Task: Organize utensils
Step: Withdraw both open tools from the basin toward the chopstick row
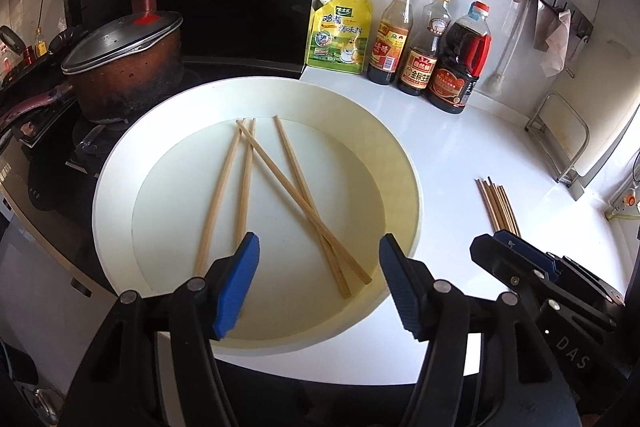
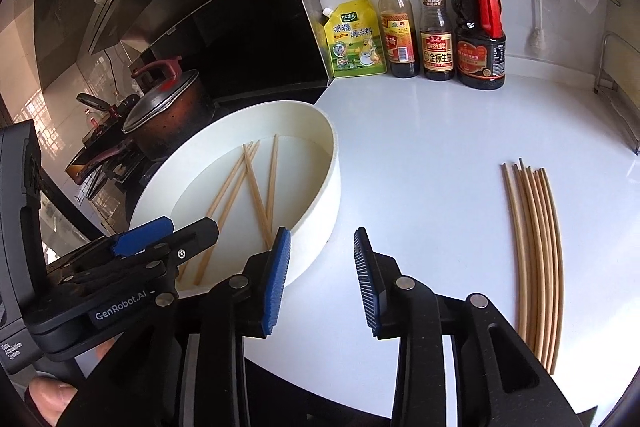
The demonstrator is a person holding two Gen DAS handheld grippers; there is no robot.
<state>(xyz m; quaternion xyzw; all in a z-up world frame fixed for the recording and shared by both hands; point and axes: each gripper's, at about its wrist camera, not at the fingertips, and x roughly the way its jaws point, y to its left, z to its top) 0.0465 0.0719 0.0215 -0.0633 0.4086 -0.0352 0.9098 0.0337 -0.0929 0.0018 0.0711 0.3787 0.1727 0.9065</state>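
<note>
My jaws stood apart on both sides with nothing between them: the left gripper point(image 1: 318, 247) spread wide over the near rim of the round white tray point(image 1: 120, 171), the right gripper point(image 2: 320, 247) parted more narrowly above the bare white countertop point(image 2: 420, 155) just beside that tray. Four wooden chopsticks point(image 1: 280, 187) lay loose on the tray's flat floor, two nearly side by side on the left and two crossing each other near their thick ends. A second lot, the sorted chopsticks point(image 2: 536, 259), lay lined up together on the counter to my right, well apart from the tray. They were pale, plain, slim sticks, square at the butt and tapering toward the far end. I judged them light and stiff, smooth enough to roll or skid on the slick tray floor, so a pinch across the thicker near end seemed the surest hold; the crossed pair would likely need taking one at a time, top stick first, lest the other be dragged along. Beyond the tray stood a yellow seasoning pouch point(image 1: 340, 35) and three sauce bottles point(image 1: 424, 43) against the wall, and a lidded pot point(image 1: 128, 67) sat on the stove to the left.
</note>
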